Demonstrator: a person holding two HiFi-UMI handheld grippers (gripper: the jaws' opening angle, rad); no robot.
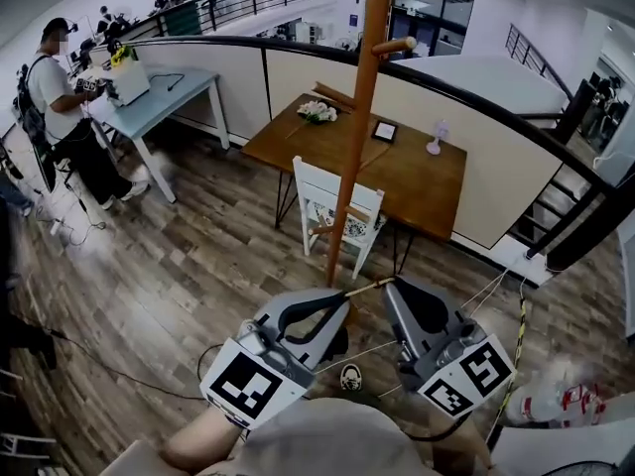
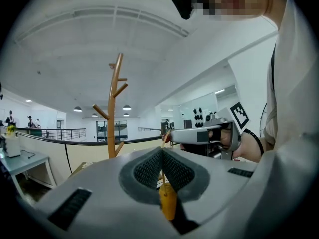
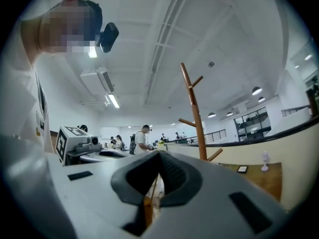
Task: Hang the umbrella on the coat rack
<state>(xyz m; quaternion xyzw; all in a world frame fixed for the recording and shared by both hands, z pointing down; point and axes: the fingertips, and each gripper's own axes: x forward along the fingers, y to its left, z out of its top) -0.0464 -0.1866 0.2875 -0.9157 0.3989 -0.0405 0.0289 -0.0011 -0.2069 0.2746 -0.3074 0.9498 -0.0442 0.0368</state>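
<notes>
The umbrella (image 1: 369, 286) shows as little more than a thin wooden stick, lying roughly level between my two grippers, low near the foot of the coat rack (image 1: 359, 117). My left gripper (image 1: 340, 297) has its fingers closed on the thicker orange-yellow end (image 2: 168, 201). My right gripper (image 1: 393, 288) has its fingers pinched on the slim pale shaft (image 3: 148, 203). Behind the tall orange-brown rack stand a white chair (image 1: 337, 206) and a wooden surface (image 1: 422, 181).
</notes>
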